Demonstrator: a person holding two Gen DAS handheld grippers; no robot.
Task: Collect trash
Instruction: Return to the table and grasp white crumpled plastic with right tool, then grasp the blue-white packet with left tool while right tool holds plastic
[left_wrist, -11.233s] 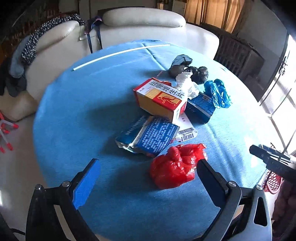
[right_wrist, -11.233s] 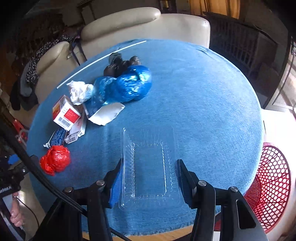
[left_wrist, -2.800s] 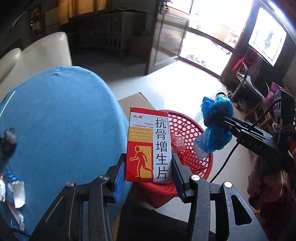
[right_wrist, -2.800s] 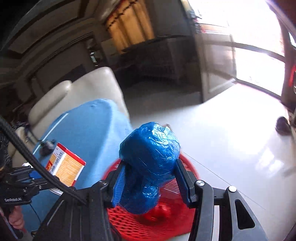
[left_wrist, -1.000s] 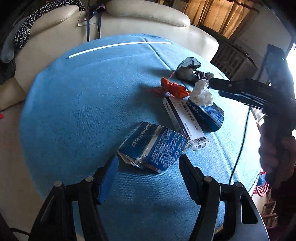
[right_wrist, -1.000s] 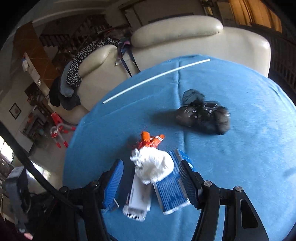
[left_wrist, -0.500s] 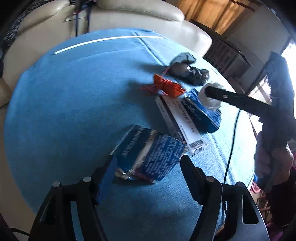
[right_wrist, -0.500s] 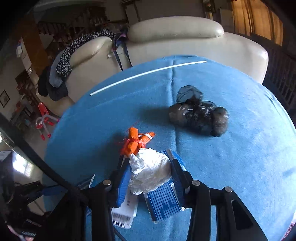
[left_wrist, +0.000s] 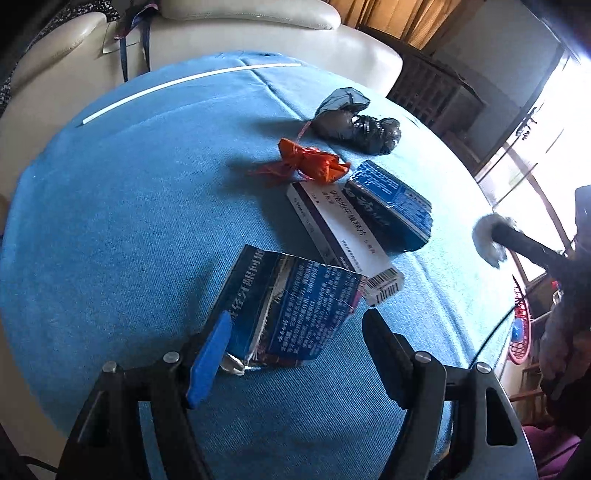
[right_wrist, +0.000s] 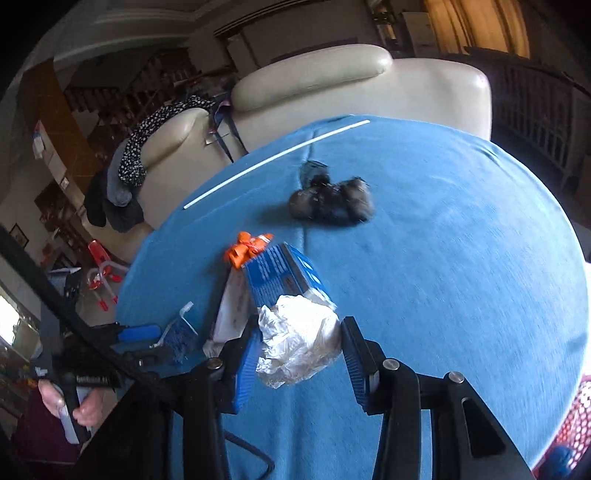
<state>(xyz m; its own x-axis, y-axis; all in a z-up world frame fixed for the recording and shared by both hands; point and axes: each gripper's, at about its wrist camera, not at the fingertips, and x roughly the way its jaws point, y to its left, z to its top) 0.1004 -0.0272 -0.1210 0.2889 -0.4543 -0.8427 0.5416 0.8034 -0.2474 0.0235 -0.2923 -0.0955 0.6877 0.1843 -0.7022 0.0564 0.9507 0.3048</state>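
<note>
Trash on round blue-cloth worktop (left_wrist: 110, 229). Left wrist view: torn dark-blue carton (left_wrist: 291, 306) lies between wide, just-opening jaws of left hand-held gripper (left_wrist: 295, 343), pads apart from it. Right wrist view: right hand-held gripper (right_wrist: 299, 350) clamps crumpled white plastic wad (right_wrist: 299, 343) above worktop.

Blue tablecloth (left_wrist: 110, 229) is left bare from 7 to 11 o'clock of the litter cluster; free passage is offered there. The centre is blocked by torn blue packet (left_wrist: 291, 306), white box (left_wrist: 343, 236), orange wrapper (left_wrist: 314, 164), black bag (left_wrist: 354, 122).
</note>
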